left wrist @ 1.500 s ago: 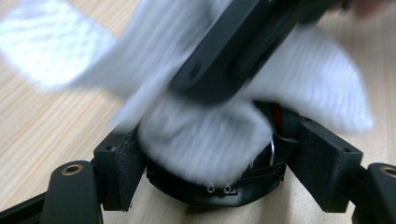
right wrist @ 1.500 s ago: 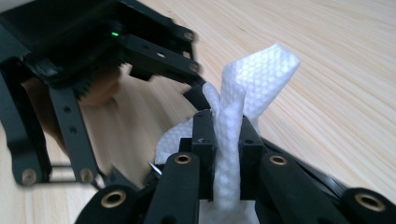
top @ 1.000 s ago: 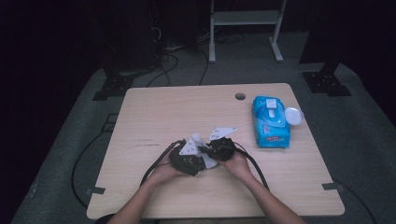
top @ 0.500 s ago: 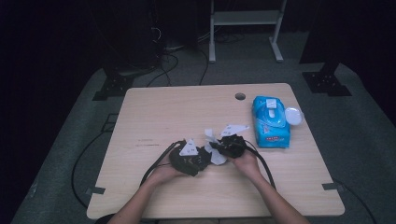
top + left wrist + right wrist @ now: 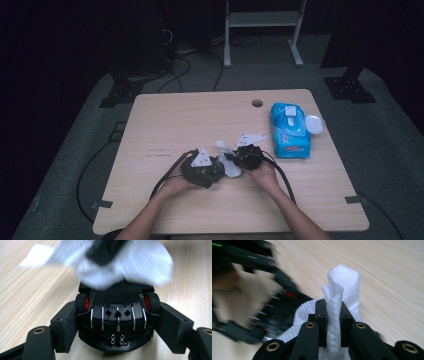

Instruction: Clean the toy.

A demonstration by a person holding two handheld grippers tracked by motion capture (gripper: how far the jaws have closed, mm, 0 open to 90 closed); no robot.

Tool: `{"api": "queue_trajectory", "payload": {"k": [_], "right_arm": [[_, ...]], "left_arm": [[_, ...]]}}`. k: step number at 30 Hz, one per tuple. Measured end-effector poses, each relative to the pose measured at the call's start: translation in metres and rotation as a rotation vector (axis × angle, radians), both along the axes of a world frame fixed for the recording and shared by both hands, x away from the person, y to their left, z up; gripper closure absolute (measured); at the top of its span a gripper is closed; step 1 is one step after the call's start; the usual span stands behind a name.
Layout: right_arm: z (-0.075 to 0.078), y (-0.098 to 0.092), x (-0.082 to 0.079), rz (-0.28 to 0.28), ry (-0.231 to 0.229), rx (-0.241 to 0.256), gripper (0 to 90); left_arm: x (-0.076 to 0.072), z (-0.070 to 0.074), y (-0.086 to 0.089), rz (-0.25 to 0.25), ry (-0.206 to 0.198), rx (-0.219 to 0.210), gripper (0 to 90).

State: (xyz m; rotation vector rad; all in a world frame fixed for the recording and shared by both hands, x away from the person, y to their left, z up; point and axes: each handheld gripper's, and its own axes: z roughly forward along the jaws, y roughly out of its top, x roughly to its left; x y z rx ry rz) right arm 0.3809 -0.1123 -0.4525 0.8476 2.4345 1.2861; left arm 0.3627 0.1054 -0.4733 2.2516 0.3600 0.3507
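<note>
Two things are in work here, a black toy car [image 5: 117,322] and a white wet wipe [image 5: 342,307], and both are at the near middle of the desk [image 5: 175,115], between the two hands. The car is the larger one: it looks like hard plastic with small rubber wheels, so I judge it light and stiff, but its smooth body may slip. The left gripper [image 5: 117,332] has its fingers [image 5: 62,327] pressed on the two flanks of the car, just behind the wheels, and this seems a good place because the sides there are flat and the fingers cannot roll off. The thin silver ribs on the body look fragile, so I would not squeeze on them. The wipe is soft, thin and probably damp; it has no shape of its own and will fold or tear if pulled hard. The right gripper [image 5: 333,320] is pinching it in a bunched strip that stands up between the fingers, while the loose part hangs toward the car. A grip on a thick folded part, as now, should hold better than on one single edge. Further right on the desk lies the blue pack of wipes [image 5: 289,130] with its round white lid [image 5: 314,124] open beside it.
</note>
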Motion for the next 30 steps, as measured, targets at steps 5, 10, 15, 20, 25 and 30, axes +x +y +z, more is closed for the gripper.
{"api": "queue_trajectory", "payload": {"k": [5, 10, 15, 20, 25, 30], "right_arm": [[0.002, 0.022, -0.009, 0.067, 0.002, 0.015, 81.4], [0.003, 0.036, -0.018, 0.173, 0.047, 0.037, 81.3], [0.004, 0.021, -0.015, 0.128, -0.003, -0.040, 81.3], [0.002, 0.006, -0.020, 0.113, 0.011, -0.042, 81.2], [0.000, 0.005, -0.029, 0.136, -0.011, -0.055, 81.1], [0.001, -0.015, -0.024, 0.057, -0.032, -0.099, 81.2]], "left_arm": [[0.000, -0.001, -0.001, 0.002, -0.003, 0.020, 24.5], [-0.001, -0.001, -0.001, 0.001, -0.005, 0.021, 24.5], [0.000, -0.001, 0.000, 0.003, -0.005, 0.016, 24.5], [0.001, -0.003, -0.001, 0.007, -0.004, 0.029, 24.5], [0.001, -0.003, -0.001, 0.010, -0.002, 0.030, 24.5], [0.001, -0.003, -0.001, 0.011, 0.001, 0.022, 24.5]]}}
